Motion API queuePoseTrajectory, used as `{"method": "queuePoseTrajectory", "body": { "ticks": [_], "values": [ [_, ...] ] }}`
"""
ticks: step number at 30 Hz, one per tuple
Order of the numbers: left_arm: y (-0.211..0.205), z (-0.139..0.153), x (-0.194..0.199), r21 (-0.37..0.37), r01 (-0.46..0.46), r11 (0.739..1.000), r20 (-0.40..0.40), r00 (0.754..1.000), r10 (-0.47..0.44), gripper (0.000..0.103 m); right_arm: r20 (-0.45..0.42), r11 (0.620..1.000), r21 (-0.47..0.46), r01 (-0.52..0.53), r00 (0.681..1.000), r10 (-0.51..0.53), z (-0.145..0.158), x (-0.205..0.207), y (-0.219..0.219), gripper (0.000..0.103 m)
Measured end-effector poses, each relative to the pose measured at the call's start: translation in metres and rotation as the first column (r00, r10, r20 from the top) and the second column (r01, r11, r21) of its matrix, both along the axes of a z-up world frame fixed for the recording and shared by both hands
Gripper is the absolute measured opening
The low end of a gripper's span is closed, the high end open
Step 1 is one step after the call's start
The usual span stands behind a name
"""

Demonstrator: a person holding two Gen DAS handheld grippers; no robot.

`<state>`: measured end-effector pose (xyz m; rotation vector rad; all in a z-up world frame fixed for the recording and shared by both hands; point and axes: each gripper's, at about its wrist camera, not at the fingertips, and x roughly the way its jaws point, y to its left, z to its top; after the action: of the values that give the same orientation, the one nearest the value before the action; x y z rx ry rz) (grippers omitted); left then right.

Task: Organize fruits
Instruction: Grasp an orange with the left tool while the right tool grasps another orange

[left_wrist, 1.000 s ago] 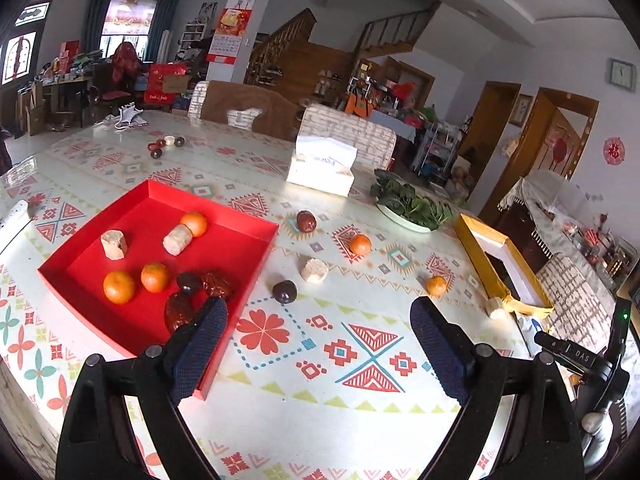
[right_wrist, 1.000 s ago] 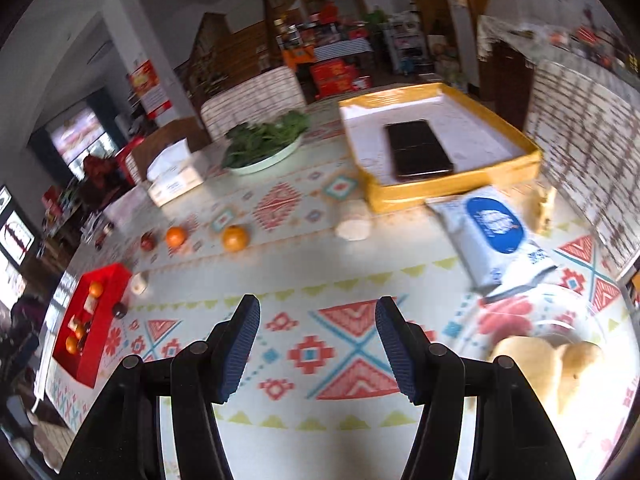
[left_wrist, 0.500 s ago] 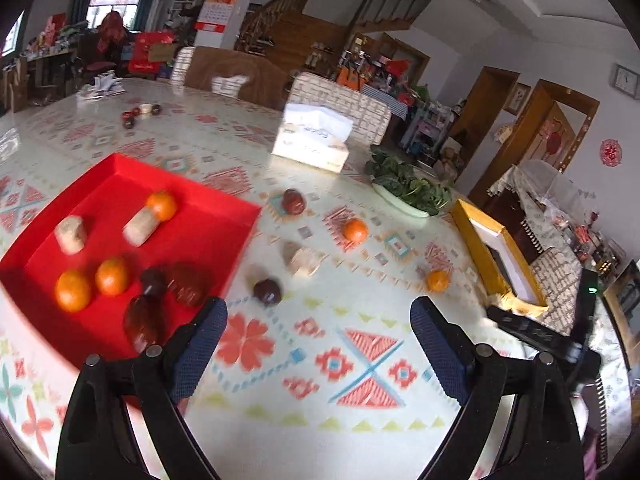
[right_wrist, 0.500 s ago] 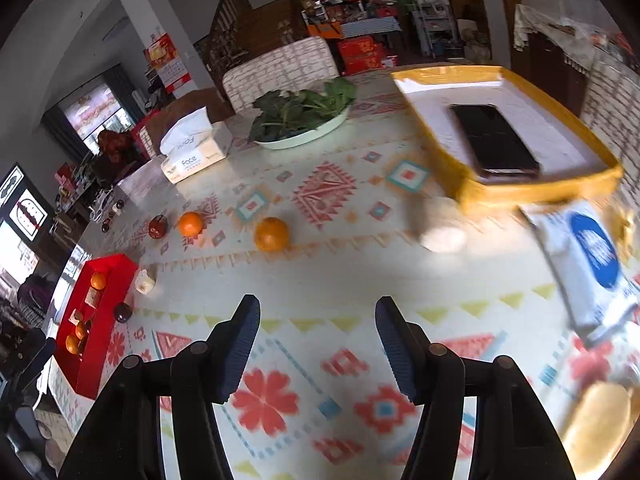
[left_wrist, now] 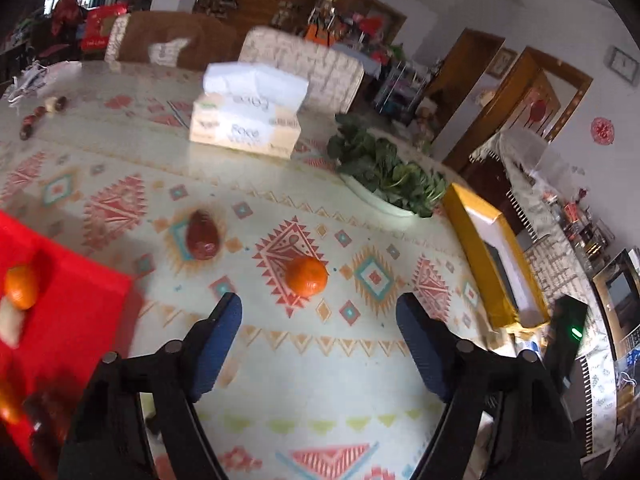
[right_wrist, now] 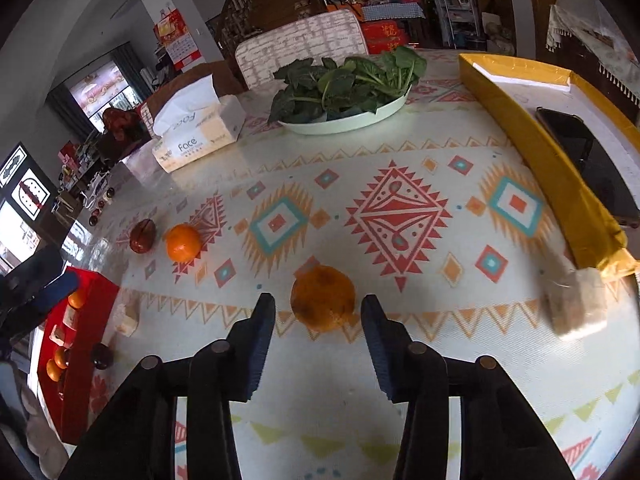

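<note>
My left gripper (left_wrist: 319,310) is open and empty, a short way in front of an orange tangerine (left_wrist: 306,275) on the patterned tablecloth. A dark red fruit (left_wrist: 202,235) lies to its left. The red tray (left_wrist: 60,300) at the left edge holds several fruits, among them a tangerine (left_wrist: 21,287). My right gripper (right_wrist: 318,310) is open, with its fingertips on either side of another tangerine (right_wrist: 323,298) that rests on the table. Further left in the right wrist view lie a tangerine (right_wrist: 183,242), a dark red fruit (right_wrist: 142,236), a pale chunk (right_wrist: 127,317), a dark plum (right_wrist: 102,355) and the red tray (right_wrist: 86,320).
A tissue box (left_wrist: 246,122), a plate of greens (right_wrist: 344,92) and a yellow tray (right_wrist: 532,136) holding a phone (right_wrist: 588,160) stand on the table. A pale block (right_wrist: 576,304) lies by the yellow tray's near corner. Chairs stand behind the table.
Both grippers have moved forward and lower over the table. The left now faces the loose tangerine, with the red tray slid to its left. The right has closed in around the other tangerine.
</note>
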<state>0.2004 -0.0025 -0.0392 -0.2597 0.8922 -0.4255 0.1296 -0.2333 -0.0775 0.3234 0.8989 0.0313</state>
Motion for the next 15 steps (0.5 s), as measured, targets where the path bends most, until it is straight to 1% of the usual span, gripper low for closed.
{"method": "queuePoseTrajectory", "body": {
  "ticks": [2,3,4,9,10,12,13,14,15],
  "values": [
    [-0.010,-0.009,0.013,0.045,-0.006,0.999,-0.003,1.000,0.006,0.075,0.013,1.000,-0.020,-0.015,1.000,0.016,0.000,0.002,0.002,0.041],
    [-0.014,-0.013,0.017,0.060,-0.005,0.998,-0.006,1.000,0.006,0.075,0.016,1.000,-0.022,-0.022,1.000,0.022,0.000,0.002,0.002,0.038],
    [-0.019,-0.018,0.022,0.076,-0.006,0.997,-0.010,1.000,0.006,0.075,0.020,0.999,-0.022,-0.029,0.999,0.029,-0.001,0.003,0.002,0.036],
    [-0.039,-0.036,0.036,0.171,-0.003,0.985,0.005,1.000,0.002,0.074,0.028,0.999,0.005,-0.047,0.998,0.047,-0.002,0.002,-0.003,0.035],
    [-0.042,-0.040,0.037,0.193,-0.001,0.981,0.007,1.000,0.000,0.070,0.028,0.999,0.014,-0.050,0.998,0.049,-0.002,0.001,-0.003,0.035],
    [-0.050,-0.047,0.040,0.240,0.005,0.971,0.001,1.000,-0.005,0.055,0.027,0.998,0.041,-0.054,0.998,0.053,-0.002,-0.001,-0.005,0.035],
    [-0.052,-0.049,0.040,0.259,0.005,0.966,0.000,1.000,-0.005,0.040,0.026,0.998,0.043,-0.053,0.998,0.052,-0.002,-0.001,-0.005,0.035],
    [-0.055,-0.049,0.038,0.294,-0.005,0.956,0.026,1.000,-0.003,0.034,0.025,0.998,0.045,-0.053,0.998,0.052,-0.001,-0.003,-0.006,0.035],
    [-0.058,-0.048,0.036,0.311,-0.006,0.951,0.034,0.999,-0.005,0.034,0.026,0.997,0.047,-0.053,0.998,0.052,-0.001,-0.002,-0.005,0.035]
  ]
}}
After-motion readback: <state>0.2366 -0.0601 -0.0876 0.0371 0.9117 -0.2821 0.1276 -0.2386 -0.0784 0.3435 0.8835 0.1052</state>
